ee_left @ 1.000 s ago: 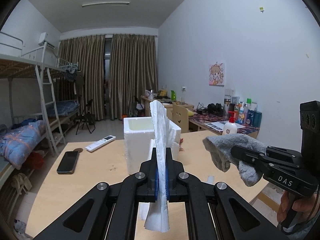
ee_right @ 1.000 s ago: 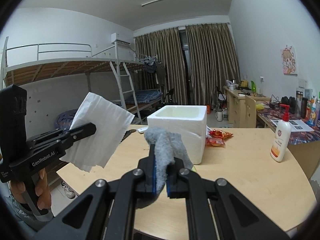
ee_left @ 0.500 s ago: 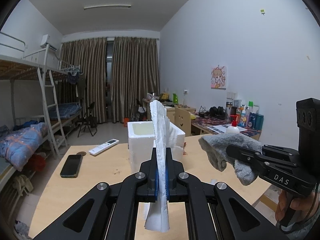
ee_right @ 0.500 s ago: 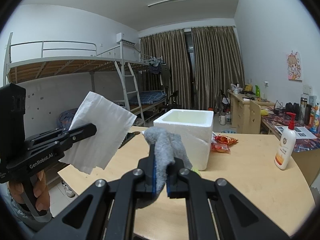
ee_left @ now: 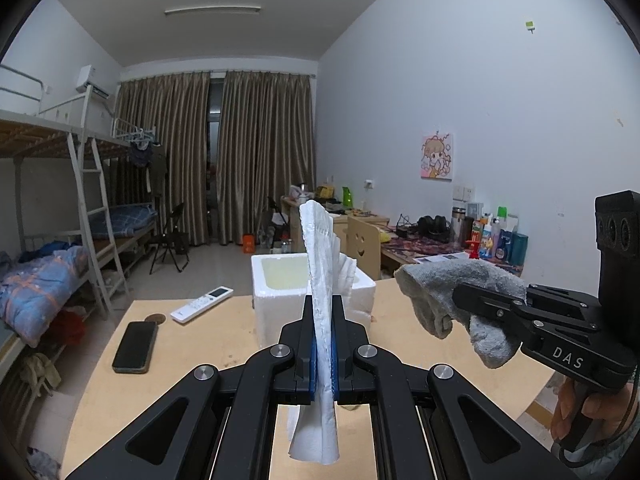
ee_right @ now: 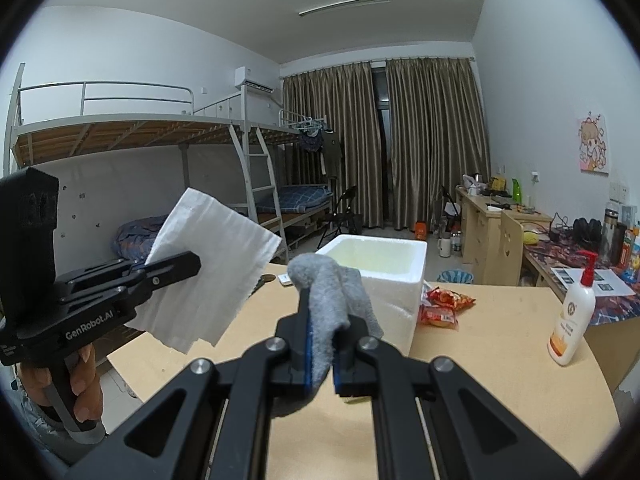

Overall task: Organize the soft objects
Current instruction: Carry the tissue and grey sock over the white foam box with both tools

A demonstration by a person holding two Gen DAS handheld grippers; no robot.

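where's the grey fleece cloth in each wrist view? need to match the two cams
Left wrist view: grey fleece cloth at right of middle, clamped in the right gripper seen side-on.
Right wrist view: cloth at centre, draped over that gripper's own closed fingers.
Shared landmark: open white foam box on the wooden table, just behind the cloth.

We were in a shared dormitory room: metal bunk beds with a ladder and rumpled blue bedding ran along one wall, and long brown curtains covered the far window beside a wall air conditioner. Opposite stood wooden desks crowded with bottles, headphones and a cartoon poster above. Our pale wooden table carried a phone, a remote control and a lotion pump bottle.
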